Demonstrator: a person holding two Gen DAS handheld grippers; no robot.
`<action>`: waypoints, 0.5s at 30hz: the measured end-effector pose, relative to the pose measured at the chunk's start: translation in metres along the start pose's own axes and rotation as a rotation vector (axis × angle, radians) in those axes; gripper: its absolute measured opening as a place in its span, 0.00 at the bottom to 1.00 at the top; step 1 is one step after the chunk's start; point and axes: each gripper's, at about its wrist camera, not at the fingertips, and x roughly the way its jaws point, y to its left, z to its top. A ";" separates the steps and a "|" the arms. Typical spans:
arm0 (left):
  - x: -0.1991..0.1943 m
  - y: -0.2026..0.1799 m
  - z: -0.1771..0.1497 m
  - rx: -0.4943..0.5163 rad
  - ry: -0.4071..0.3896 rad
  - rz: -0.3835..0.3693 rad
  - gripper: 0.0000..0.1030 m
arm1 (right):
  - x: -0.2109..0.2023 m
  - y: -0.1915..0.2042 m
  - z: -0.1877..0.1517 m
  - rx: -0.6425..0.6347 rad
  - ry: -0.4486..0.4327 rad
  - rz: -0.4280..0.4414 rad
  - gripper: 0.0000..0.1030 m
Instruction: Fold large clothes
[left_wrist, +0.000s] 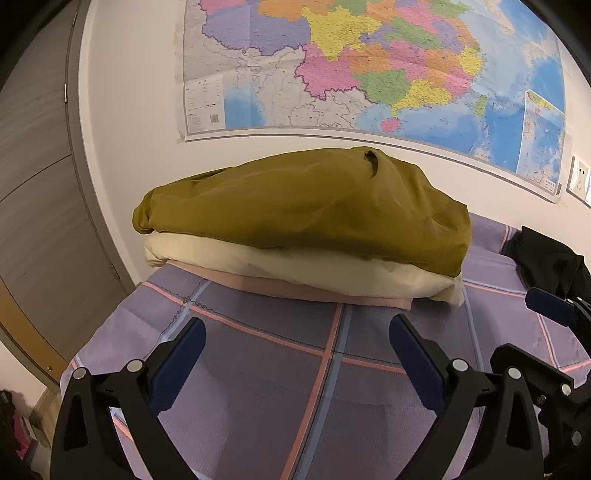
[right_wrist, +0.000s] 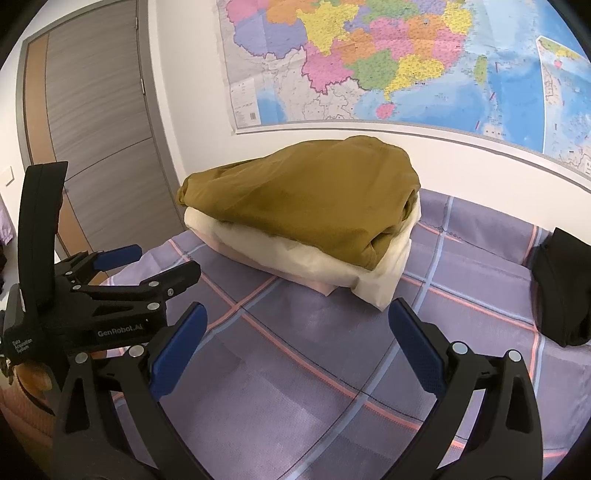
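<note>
Open bedspread in front, folded stack blocking the centre.

In the left wrist view the plaid bedspread (left_wrist: 280, 387) lies bare across the lower middle of the frame, with room between the spread fingers (left_wrist: 417, 358). The stack of folded clothes (left_wrist: 303, 221) fills the centre, close against the wall (left_wrist: 129, 110) behind, so there is little passage past it. A black garment (left_wrist: 550, 254) occupies the right edge. In the right wrist view the other gripper (right_wrist: 147, 266) crowds the left side.
</note>
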 end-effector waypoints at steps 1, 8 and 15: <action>-0.001 0.000 0.000 0.000 0.000 0.002 0.93 | 0.000 0.000 0.000 0.002 0.000 0.000 0.94; -0.002 -0.001 -0.001 0.003 -0.002 0.003 0.93 | -0.002 -0.003 0.001 0.012 -0.003 0.002 0.94; -0.002 -0.002 -0.001 0.005 -0.004 0.006 0.93 | -0.002 -0.003 0.000 0.017 -0.001 0.005 0.94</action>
